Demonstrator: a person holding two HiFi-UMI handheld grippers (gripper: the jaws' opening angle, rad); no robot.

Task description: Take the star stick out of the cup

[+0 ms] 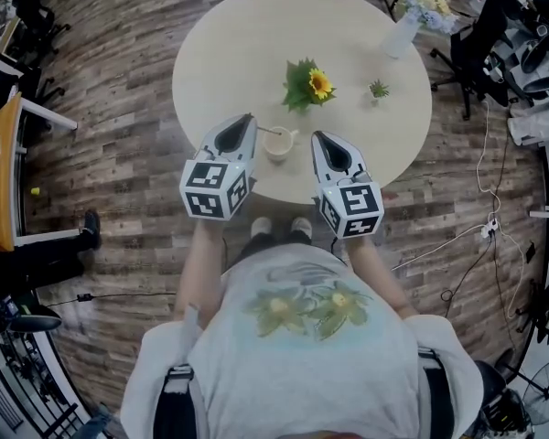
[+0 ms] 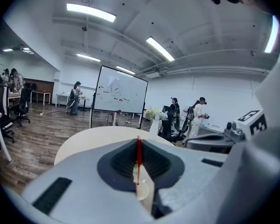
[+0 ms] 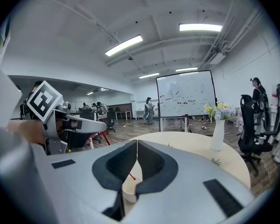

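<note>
Here we look steeply down at a round table (image 1: 221, 58) from a camera on the person's head. A small pale cup (image 1: 279, 144) sits near the table's front edge, between the two hand-held tongs.

The left gripper (image 1: 250, 120) has its jaws pressed together on the star stick (image 2: 139, 154), a thin red rod that stands upright between the pads. The grip sits high on the rod, probably so that it can be drawn straight up without tipping the cup. The rod's lower end hangs at the cup's mouth. We cannot tell whether it has cleared the rim, and no star shape shows in any view.

The right gripper (image 1: 319, 138) rests just beside the cup with its jaws together, and nothing shows between them. We judge that it waits close by to steady the cup if needed.

A sunflower (image 1: 319, 83) and a white vase (image 1: 402, 33) stand farther back, well apart from the cup.
</note>
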